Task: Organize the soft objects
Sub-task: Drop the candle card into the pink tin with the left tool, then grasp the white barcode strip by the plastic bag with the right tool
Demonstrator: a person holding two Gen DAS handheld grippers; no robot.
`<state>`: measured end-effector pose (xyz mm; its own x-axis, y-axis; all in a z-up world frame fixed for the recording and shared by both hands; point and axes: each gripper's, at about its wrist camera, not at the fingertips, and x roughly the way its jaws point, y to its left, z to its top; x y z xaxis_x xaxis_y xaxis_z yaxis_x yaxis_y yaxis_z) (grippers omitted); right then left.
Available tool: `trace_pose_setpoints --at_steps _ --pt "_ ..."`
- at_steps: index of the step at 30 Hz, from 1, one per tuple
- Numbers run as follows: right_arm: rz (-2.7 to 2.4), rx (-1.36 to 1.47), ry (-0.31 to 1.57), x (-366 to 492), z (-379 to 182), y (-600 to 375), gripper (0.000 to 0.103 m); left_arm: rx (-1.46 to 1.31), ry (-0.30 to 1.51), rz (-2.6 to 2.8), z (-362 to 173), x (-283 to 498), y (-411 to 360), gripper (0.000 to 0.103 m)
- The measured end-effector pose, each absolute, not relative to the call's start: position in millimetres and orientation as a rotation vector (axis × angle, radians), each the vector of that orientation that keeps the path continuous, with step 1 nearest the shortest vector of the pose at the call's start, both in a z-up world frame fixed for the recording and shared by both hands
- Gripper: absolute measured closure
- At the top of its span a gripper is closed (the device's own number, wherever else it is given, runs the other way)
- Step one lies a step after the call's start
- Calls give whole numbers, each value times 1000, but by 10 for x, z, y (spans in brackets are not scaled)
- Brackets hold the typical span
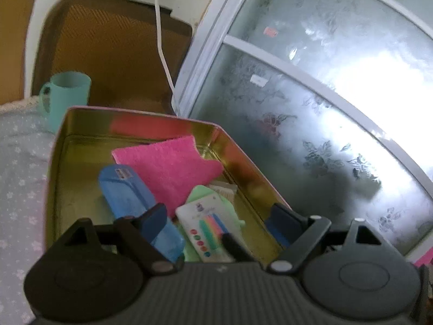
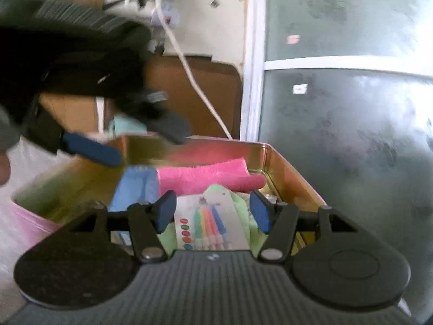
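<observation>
Both grippers are hovering over an open tin [image 1: 135, 119] with a gold inside, sitting at the centre of both views on a flowered cloth [image 1: 21, 178], each tilted down toward its contents. The left gripper [image 1: 216, 222] is holding its jaws wide apart with nothing between them, and the right gripper [image 2: 213, 211] is likewise keeping its jaws open and empty. In the tin, a pink cloth [image 1: 173, 168] is lying toward the far side, with a blue pouch [image 1: 127, 189] at its left and a white card of coloured pens [image 1: 208, 224] resting on something green [image 1: 200, 192] nearer the cameras, while a teal mug [image 1: 70, 92] is standing at the upper left of the left view.
</observation>
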<state>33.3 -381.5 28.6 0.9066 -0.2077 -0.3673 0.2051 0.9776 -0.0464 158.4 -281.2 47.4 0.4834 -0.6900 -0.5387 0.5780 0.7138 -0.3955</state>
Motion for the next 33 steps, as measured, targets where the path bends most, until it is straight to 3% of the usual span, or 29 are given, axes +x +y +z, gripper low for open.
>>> trace_pose_setpoints --at_steps 7,15,22,28,29,30,31,33 --pt "-101 63 298 128 586 -3295 40 -161 652 -698 539 1305 -2024 16" --pt "261 46 392 718 716 -2025 40 -180 588 -276 260 829 71 13" --pt "542 -222 518 1570 349 -53 41 -282 544 262 -134 670 1744 15" --pt "506 -469 556 2389 -59 1124 42 -449 524 297 -152 628 2139 14" --pt "488 -484 569 2505 -120 1225 45 -462 527 292 -163 633 2170 14" --pt "472 -495 578 2590 -174 1300 64 -477 532 280 -162 622 2204 14" --pt "457 -511 591 2689 -229 1348 73 -493 534 268 -158 621 2224 14" --pt "417 -502 563 2709 -224 1313 82 -517 536 247 -158 584 2237 14"
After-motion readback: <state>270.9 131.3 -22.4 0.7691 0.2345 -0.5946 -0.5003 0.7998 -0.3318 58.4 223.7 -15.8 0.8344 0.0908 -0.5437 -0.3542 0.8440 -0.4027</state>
